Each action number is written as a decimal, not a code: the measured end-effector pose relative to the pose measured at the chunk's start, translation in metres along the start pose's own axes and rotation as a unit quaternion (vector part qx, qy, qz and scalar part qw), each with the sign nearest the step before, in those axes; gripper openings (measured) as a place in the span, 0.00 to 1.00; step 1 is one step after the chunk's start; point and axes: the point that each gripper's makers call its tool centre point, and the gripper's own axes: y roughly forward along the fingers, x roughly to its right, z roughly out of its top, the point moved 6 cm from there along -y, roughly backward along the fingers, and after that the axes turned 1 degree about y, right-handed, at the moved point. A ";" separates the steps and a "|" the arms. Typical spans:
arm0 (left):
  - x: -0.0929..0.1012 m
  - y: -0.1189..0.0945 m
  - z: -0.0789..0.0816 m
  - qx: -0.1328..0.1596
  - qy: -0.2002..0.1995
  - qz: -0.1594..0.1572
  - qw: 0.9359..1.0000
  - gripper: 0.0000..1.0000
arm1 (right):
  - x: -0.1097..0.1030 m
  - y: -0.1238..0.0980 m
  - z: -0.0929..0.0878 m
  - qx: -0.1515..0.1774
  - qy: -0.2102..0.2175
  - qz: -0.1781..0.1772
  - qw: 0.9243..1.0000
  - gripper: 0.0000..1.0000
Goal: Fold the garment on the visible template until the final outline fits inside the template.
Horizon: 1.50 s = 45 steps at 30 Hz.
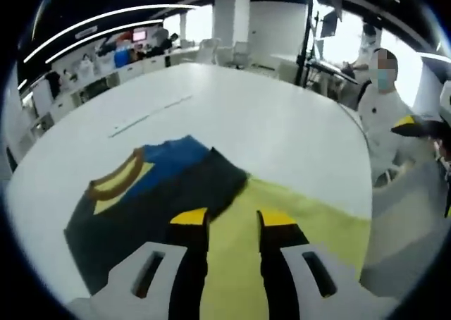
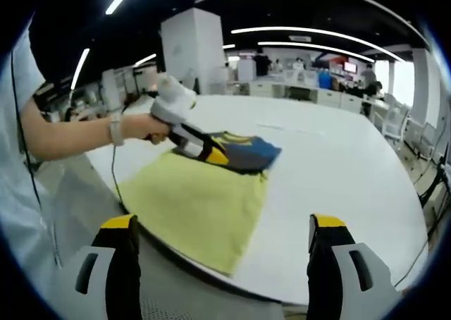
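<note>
folded dark and blue garment [image 1: 158,186] with brown collar, half on yellow template [image 2: 197,200], just ahead of left tongs [image 1: 232,221]. left tongs slightly parted, gripping nothing. right tongs [image 2: 222,232] spread wide, holding nothing, near the white surface [image 2: 338,172] edge.

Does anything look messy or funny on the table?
Yes. The dark and blue shirt with the brown collar lies crooked and bunched, hanging off one end of the yellow cloth template onto the white table. The left gripper is right at its edge.
</note>
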 end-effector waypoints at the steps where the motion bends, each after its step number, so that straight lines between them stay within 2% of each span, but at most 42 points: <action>1: 0.001 -0.003 0.001 0.003 0.005 0.001 1.000 0.27 | 0.000 0.001 0.000 -0.001 -0.003 0.003 1.000 1.00; 3: 0.002 -0.008 0.002 0.009 0.003 0.001 1.000 0.31 | -0.001 0.001 0.001 -0.002 -0.006 0.005 1.000 1.00; 7: 0.003 -0.016 0.003 0.022 0.012 0.013 1.000 0.45 | -0.001 0.002 0.004 0.000 -0.011 0.008 1.000 1.00; 10: 0.002 -0.018 0.000 0.018 0.008 0.013 1.000 0.44 | -0.002 0.003 0.006 -0.001 -0.016 0.011 1.000 1.00; 16: 0.006 -0.031 -0.005 0.017 0.004 0.011 1.000 0.49 | -0.004 0.003 0.008 -0.002 -0.024 0.017 1.000 1.00; 20: 0.007 -0.041 -0.006 0.021 0.009 0.022 1.000 0.58 | -0.004 0.003 0.010 -0.002 -0.030 0.016 0.999 1.00; 29: 0.009 -0.059 -0.010 0.030 0.003 0.021 0.999 0.63 | -0.009 0.003 0.011 -0.006 -0.041 0.022 0.999 1.00; 39: 0.011 -0.076 -0.019 0.024 -0.014 0.025 0.999 0.68 | -0.011 0.004 0.011 -0.012 -0.046 0.027 0.998 1.00; 43: 0.012 -0.081 -0.023 0.018 -0.012 0.025 0.999 0.74 | -0.012 0.004 0.012 -0.009 -0.046 0.027 0.999 1.00; 45: 0.012 -0.085 -0.024 0.019 -0.015 0.026 0.999 0.73 | -0.013 0.004 0.013 -0.008 -0.047 0.028 0.998 1.00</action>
